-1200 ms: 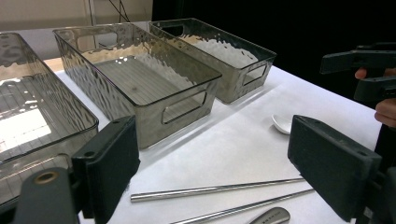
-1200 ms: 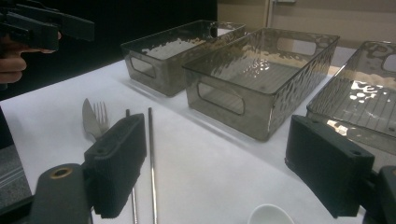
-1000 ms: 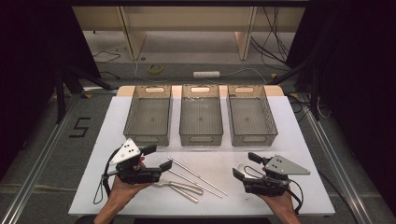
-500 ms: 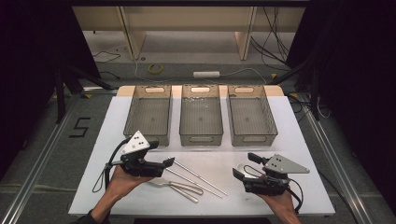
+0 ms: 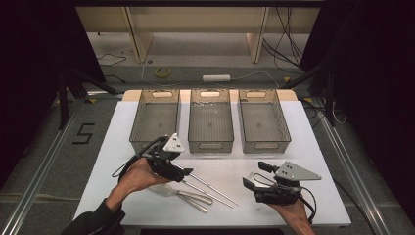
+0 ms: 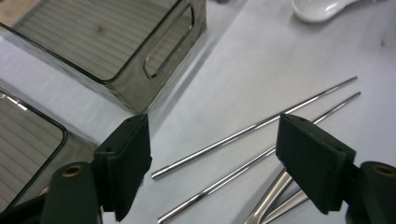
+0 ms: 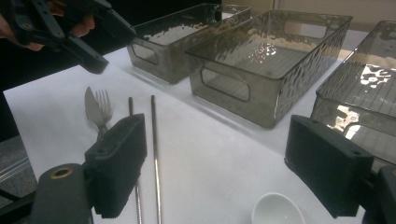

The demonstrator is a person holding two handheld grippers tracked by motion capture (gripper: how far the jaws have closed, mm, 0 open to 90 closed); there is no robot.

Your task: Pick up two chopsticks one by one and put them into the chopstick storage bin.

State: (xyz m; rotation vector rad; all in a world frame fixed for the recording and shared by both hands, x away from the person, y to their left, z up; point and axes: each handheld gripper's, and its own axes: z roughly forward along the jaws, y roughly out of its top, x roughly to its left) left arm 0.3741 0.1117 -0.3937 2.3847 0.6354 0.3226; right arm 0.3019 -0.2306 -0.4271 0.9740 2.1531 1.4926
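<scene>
Three smoky clear bins stand side by side across the far half of the white table (image 5: 313, 147): the left bin (image 5: 155, 120), the middle bin (image 5: 210, 120) and the right bin (image 5: 263, 120), each with a cut-out handle in its end walls. All three look empty; their ribbed floors show bare in the high view and both gripper views. On the near half of the table lie two metal chopsticks (image 5: 208, 185), roughly parallel and close together, and just nearer the person a fork (image 5: 188, 196) and a knife (image 7: 91, 108) lying together. A white spoon (image 7: 276, 210) rests near the right gripper (image 5: 255, 175), which is held low over the table with its jaws spread wide and nothing between them. The left gripper (image 5: 182, 172) hovers above the chopsticks' ends, near the left bin's front wall, its jaws likewise wide apart and empty.
</scene>
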